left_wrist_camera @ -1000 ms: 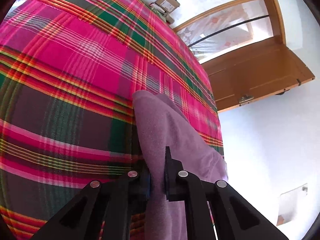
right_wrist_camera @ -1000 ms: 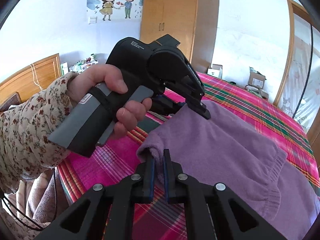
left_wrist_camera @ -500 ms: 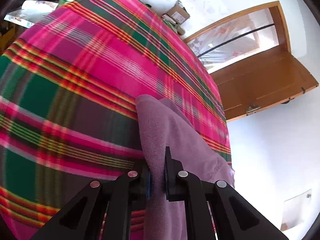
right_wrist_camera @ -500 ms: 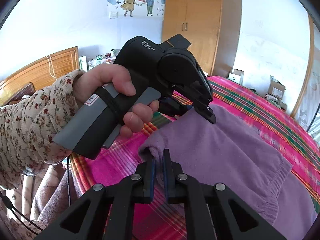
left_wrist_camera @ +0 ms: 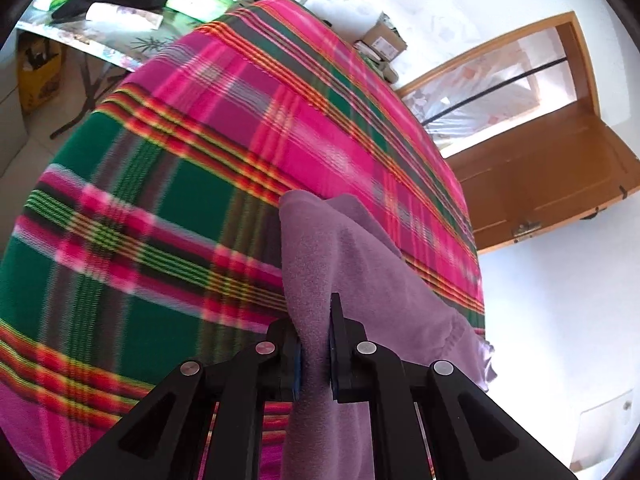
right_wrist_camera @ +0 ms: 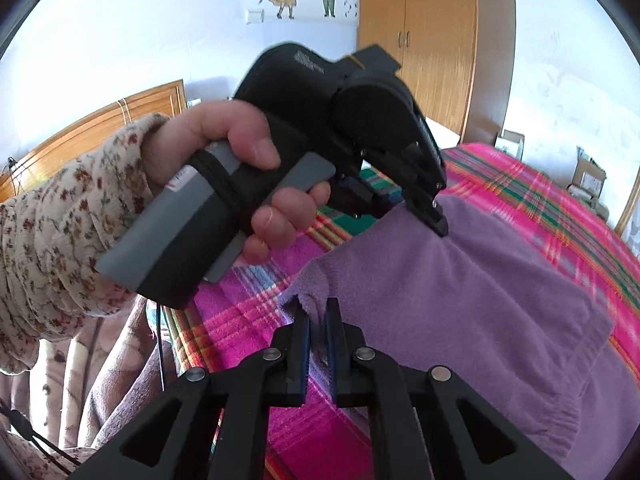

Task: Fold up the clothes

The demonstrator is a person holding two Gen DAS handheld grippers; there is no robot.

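Now 2 grippers, L [left_wrist_camera: 315,344] & R [right_wrist_camera: 317,326], pinch purple garment [right_wrist_camera: 460,292] (over plaid blanket [left_wrist_camera: 168,200]).

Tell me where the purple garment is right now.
The purple garment lies on the plaid blanket, with an edge pinched in each gripper: left and right.

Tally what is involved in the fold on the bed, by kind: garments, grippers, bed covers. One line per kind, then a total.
Purple garments: 1, the purple garment
Grippers: 2, the left gripper and the right gripper, both shut on the garment
Plaid bed covers: 1, the plaid blanket
Total: 4
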